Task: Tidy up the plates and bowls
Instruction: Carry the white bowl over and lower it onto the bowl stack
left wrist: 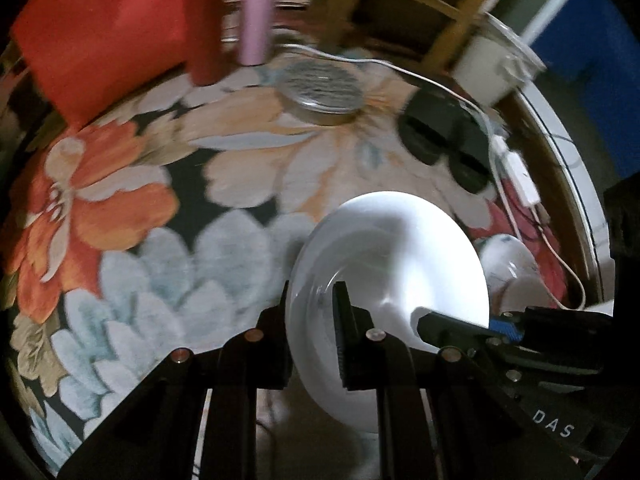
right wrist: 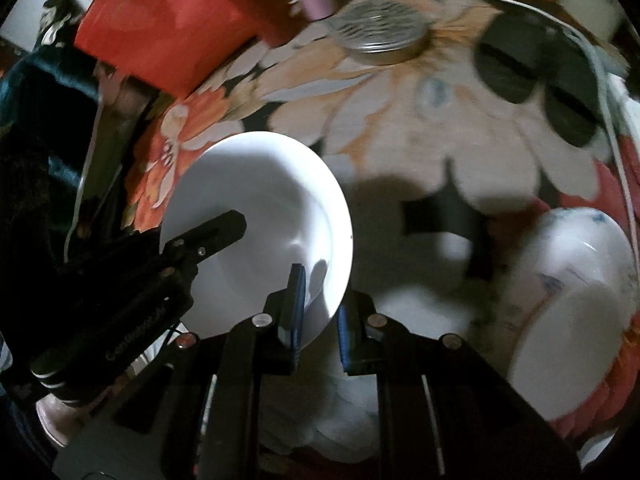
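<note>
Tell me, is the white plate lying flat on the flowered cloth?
No, both sets of fingers pinch the white plate by opposite rims, holding it tilted above the flowered cloth.

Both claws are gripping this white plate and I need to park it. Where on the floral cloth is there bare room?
Widest free patch: the floral cloth between the red box, the round metal tin and the white plate. Crowded: the far edge, and the side with the black case, white cable and patterned bowl.

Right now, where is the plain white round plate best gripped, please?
By its thin rim, from the outer edge: the white round plate is wide and shallow, so only the rim fits the jaws. The left gripper and right gripper pinch opposite edges.
</note>
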Action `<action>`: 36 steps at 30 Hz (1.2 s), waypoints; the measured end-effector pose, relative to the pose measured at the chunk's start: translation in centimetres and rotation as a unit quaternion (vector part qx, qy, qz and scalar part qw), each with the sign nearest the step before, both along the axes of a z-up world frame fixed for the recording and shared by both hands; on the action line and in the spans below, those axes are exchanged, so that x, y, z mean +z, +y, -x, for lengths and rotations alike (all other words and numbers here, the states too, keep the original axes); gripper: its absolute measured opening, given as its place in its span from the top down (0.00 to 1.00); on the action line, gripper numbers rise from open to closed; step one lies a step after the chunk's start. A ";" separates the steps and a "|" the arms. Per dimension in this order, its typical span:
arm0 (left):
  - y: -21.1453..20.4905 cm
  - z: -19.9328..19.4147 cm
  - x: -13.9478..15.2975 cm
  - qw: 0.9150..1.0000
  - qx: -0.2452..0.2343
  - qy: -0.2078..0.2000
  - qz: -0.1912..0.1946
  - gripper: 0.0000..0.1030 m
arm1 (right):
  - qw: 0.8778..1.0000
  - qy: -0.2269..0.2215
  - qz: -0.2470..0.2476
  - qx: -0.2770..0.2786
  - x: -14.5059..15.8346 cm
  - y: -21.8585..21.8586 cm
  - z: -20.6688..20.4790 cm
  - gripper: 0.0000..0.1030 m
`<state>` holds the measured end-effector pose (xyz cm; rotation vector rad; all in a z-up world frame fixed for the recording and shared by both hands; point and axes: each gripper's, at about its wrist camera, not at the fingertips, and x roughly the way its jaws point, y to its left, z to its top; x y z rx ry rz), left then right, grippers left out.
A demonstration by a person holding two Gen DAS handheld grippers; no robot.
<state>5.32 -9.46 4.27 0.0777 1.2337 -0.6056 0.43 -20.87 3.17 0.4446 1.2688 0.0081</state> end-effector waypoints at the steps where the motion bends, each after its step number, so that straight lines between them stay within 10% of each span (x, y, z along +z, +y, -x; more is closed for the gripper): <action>1: -0.8 0.4 0.2 1.000 -0.007 -0.001 0.001 0.85 | 1.000 -0.001 0.005 -0.007 0.2 -0.8 0.7 0.85; 36: -19.4 8.8 -0.7 0.985 -0.168 0.033 0.014 0.85 | 0.985 0.019 0.025 -0.169 0.2 -15.9 12.6 0.86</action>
